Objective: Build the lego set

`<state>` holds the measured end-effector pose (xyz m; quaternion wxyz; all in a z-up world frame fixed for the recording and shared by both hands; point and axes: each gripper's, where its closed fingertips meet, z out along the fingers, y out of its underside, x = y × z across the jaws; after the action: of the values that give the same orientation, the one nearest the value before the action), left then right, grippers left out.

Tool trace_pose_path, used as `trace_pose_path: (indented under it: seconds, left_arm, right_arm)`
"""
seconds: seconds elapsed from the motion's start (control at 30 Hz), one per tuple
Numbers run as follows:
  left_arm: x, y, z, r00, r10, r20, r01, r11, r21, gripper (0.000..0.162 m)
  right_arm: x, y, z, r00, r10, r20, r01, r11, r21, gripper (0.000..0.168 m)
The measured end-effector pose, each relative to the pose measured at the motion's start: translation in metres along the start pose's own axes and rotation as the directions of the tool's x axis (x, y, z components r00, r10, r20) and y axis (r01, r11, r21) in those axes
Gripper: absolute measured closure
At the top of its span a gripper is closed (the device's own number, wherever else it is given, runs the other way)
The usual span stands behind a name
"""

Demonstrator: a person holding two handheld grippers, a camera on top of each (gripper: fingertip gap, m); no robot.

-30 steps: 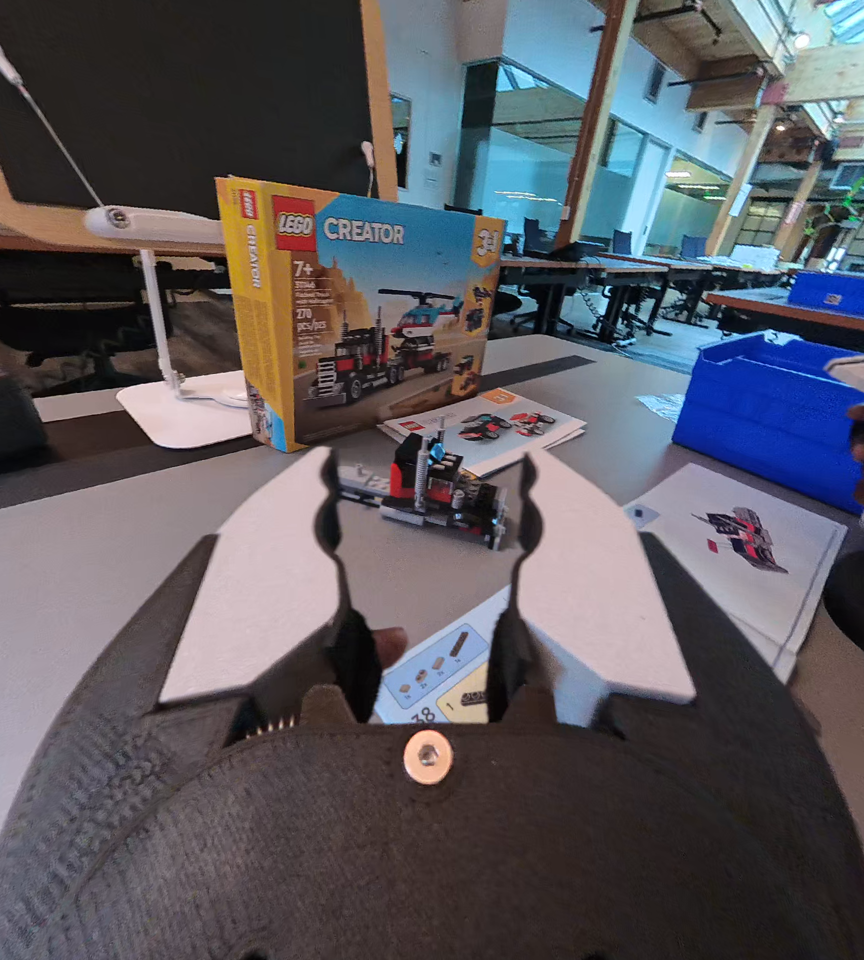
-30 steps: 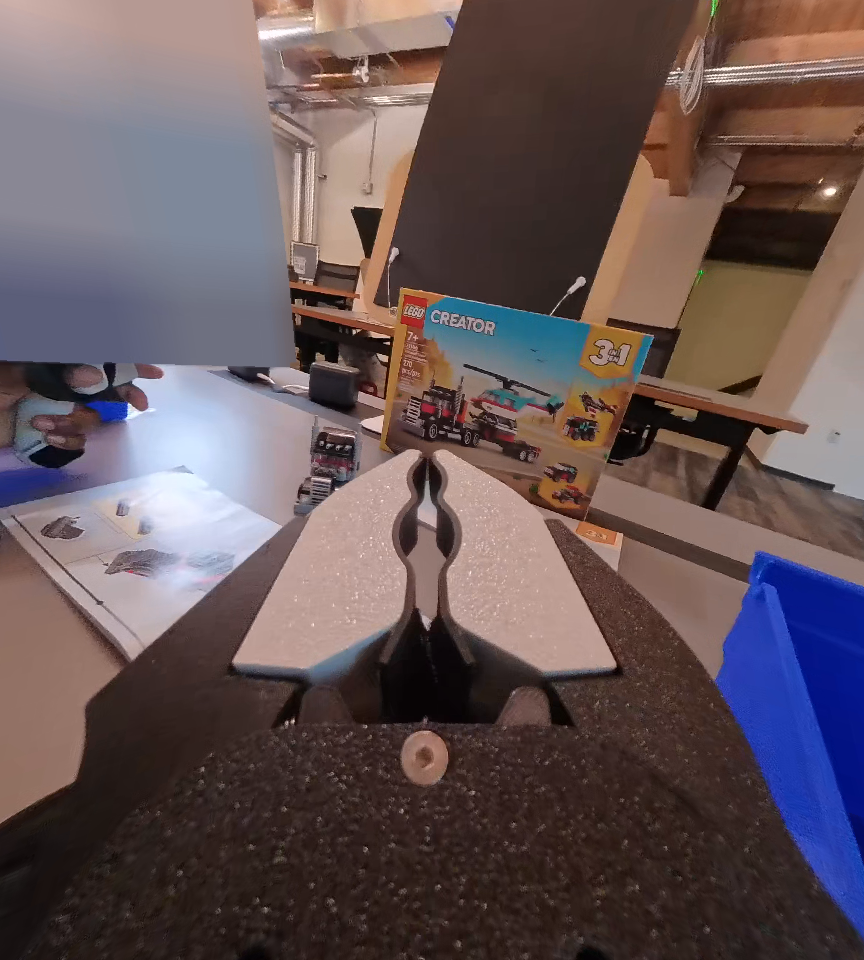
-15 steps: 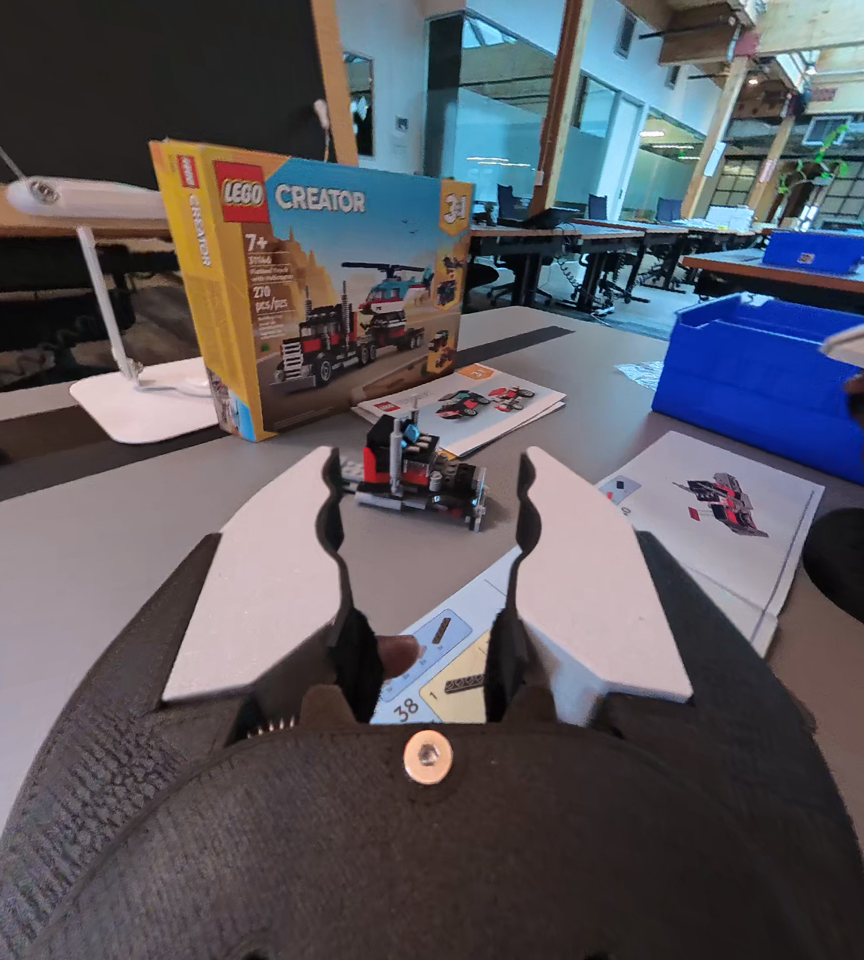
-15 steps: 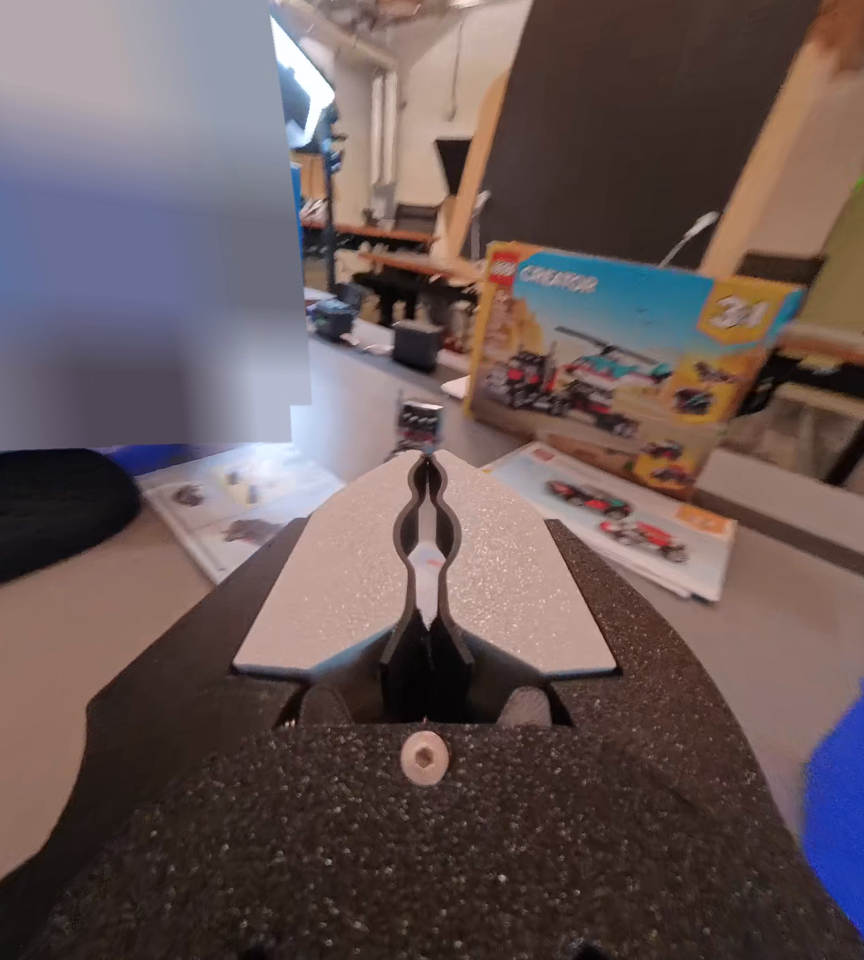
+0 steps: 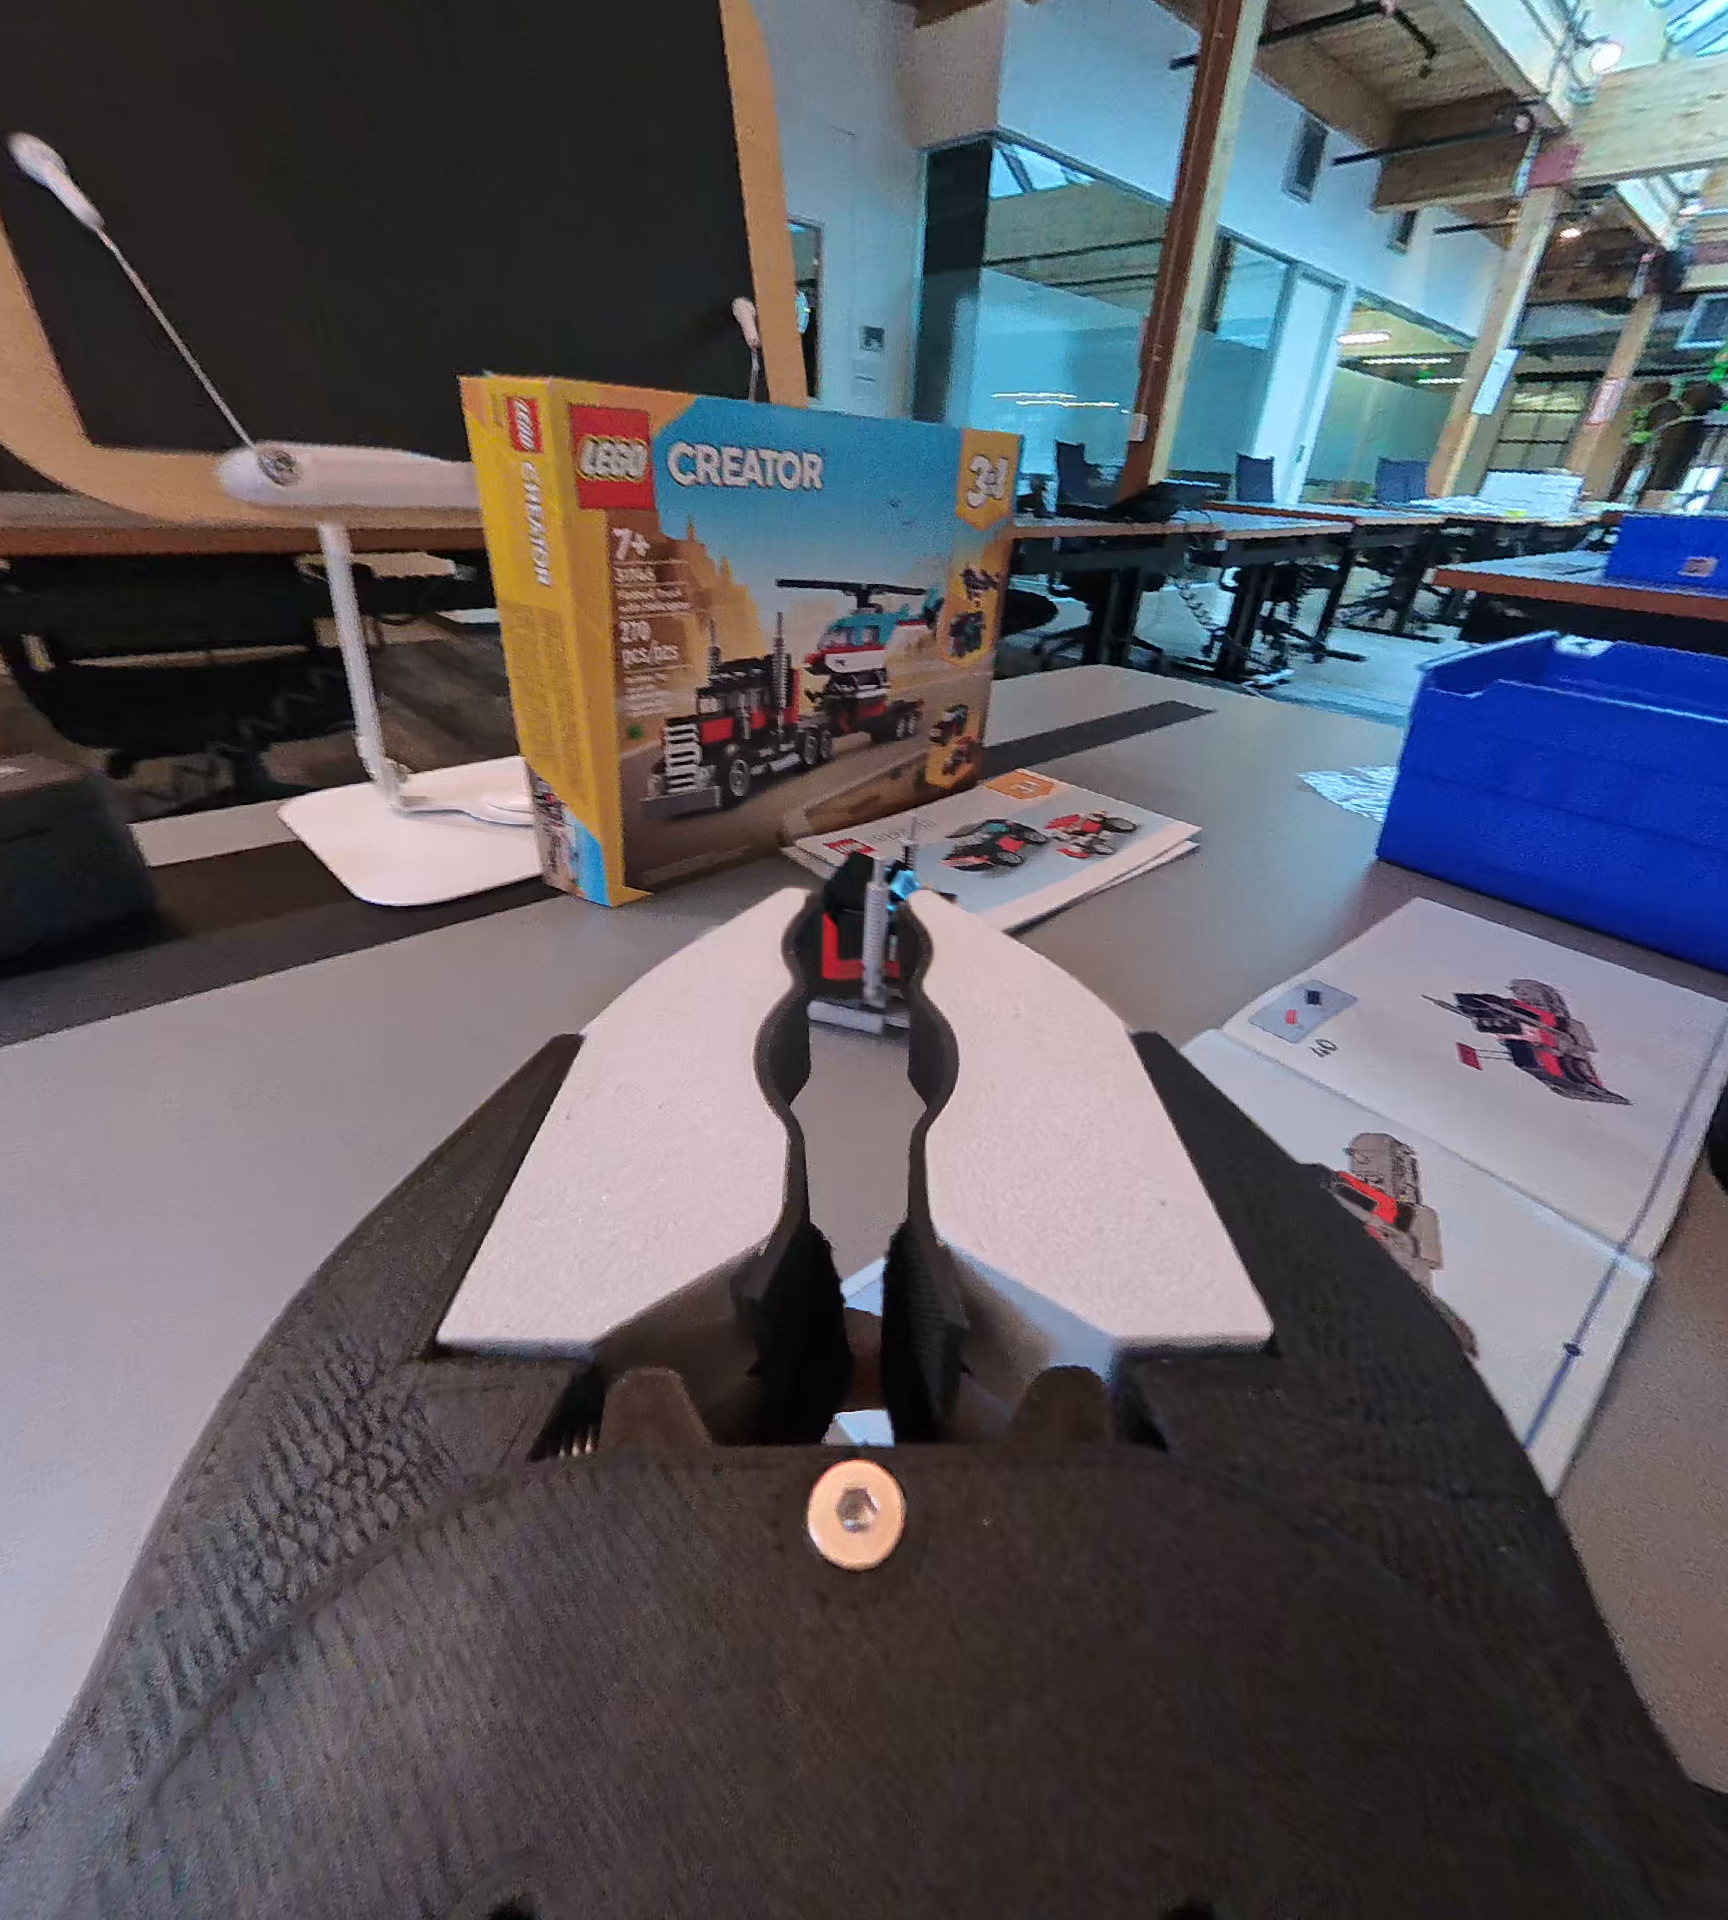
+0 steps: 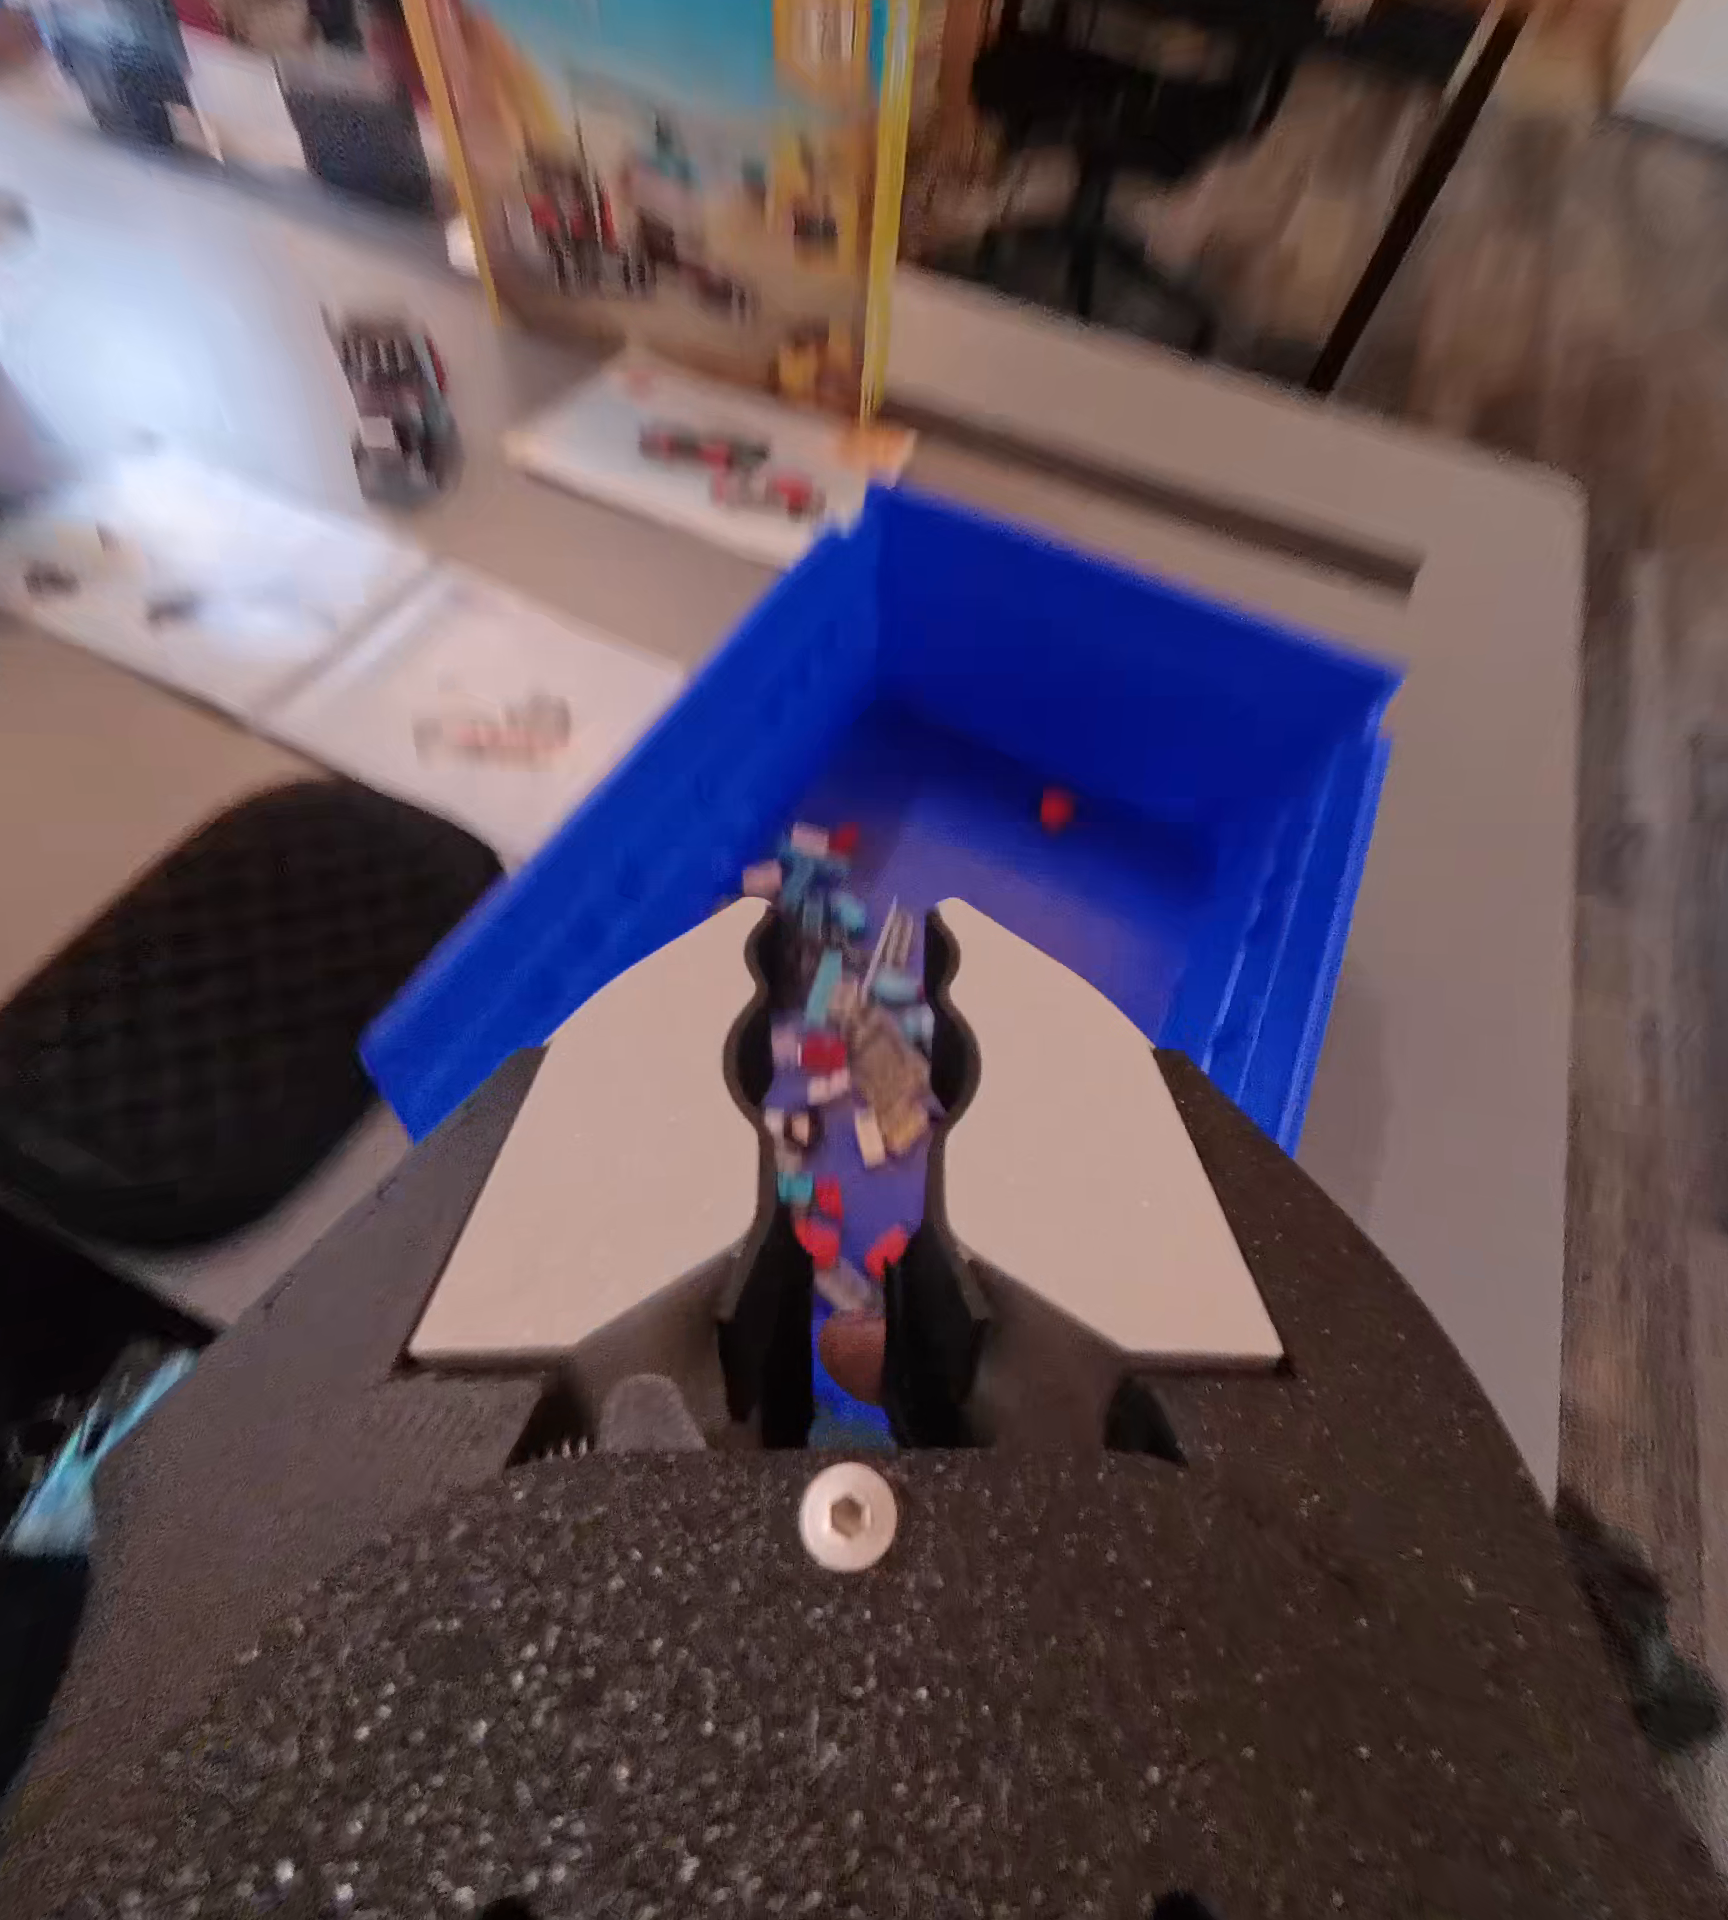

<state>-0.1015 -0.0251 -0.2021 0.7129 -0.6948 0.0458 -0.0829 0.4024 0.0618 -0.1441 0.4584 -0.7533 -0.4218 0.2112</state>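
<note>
A small black and red lego truck (image 5: 855,956) stands on the grey table (image 5: 216,1143). My left gripper (image 5: 862,909) has its white fingers closed in on both sides of the truck's cab. My right gripper (image 6: 849,914) is open a little and empty, and hangs over a blue bin (image 6: 1099,634). The bin holds several loose bricks (image 6: 839,1039) and a lone red piece (image 6: 1052,808). The right wrist view is blurred; the truck (image 6: 392,416) shows faintly at its upper left.
The set's box (image 5: 756,634) stands upright behind the truck, with a closed booklet (image 5: 1005,842) beside it. An open manual (image 5: 1462,1091) lies to the right, in front of the blue bin (image 5: 1608,800). A white lamp base (image 5: 413,831) sits at the back left. A black padded object (image 6: 195,1018) lies left of the bin. There is about 50 centimetres between the tips of the two grippers.
My left gripper moved forward and its fingers narrowed around the truck. My right gripper swung right and down over the bin, and its fingers parted from shut.
</note>
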Motion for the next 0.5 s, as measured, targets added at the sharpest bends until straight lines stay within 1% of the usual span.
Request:
trace_pose_path:
  seconds: [0.07, 0.1, 0.13, 0.2, 0.23, 0.3, 0.4, 0.43, 0.5]
  left_arm:
    - [-0.004, -0.007, -0.003, 0.999, 0.033, 0.036, -0.034, 0.999, 0.011, 0.146]
    - [-0.005, -0.011, -0.005, 0.998, 0.050, 0.049, -0.051, 0.999, 0.018, 0.146]
    - [-0.004, -0.015, -0.005, 0.996, 0.064, 0.059, -0.066, 0.998, 0.022, 0.145]
    - [-0.002, -0.018, -0.005, 0.994, 0.082, 0.066, -0.083, 0.997, 0.008, 0.145]
    - [0.000, -0.017, -0.005, 0.994, 0.090, 0.067, -0.090, 0.996, -0.008, 0.144]
    - [0.004, -0.014, -0.003, 0.992, 0.102, 0.071, -0.101, 0.995, -0.023, 0.144]
    - [0.009, -0.007, -0.002, 0.993, 0.101, 0.067, -0.100, 0.995, -0.010, 0.143]
    - [0.009, -0.005, -0.002, 0.993, 0.095, 0.063, -0.095, 0.995, -0.009, 0.143]
    - [0.011, -0.002, -0.001, 0.996, 0.079, 0.040, -0.078, 0.997, -0.028, 0.143]
  right_arm:
    - [0.004, 0.030, 0.005, 0.999, -0.023, 0.023, 0.025, 0.994, -0.105, 0.140]
    - [0.006, 0.038, 0.009, 0.999, -0.037, 0.027, 0.040, 0.992, -0.118, 0.140]
    - [0.006, 0.043, 0.015, 0.998, -0.036, 0.050, 0.041, 0.992, -0.116, 0.140]
    - [0.001, 0.049, 0.028, 0.990, 0.004, 0.139, 0.012, 0.993, -0.120, 0.139]
    - [-0.002, 0.052, 0.034, 0.983, 0.016, 0.182, 0.009, 0.990, -0.137, 0.138]
    - [-0.004, 0.063, 0.044, 0.972, -0.005, 0.233, 0.052, 0.979, -0.196, 0.135]
    - [-0.003, 0.085, 0.050, 0.964, -0.049, 0.260, 0.132, 0.941, -0.311, 0.128]
    - [-0.003, 0.090, 0.049, 0.962, -0.046, 0.270, 0.138, 0.933, -0.333, 0.127]
    - [0.002, 0.095, 0.041, 0.969, -0.025, 0.246, 0.110, 0.935, -0.336, 0.126]
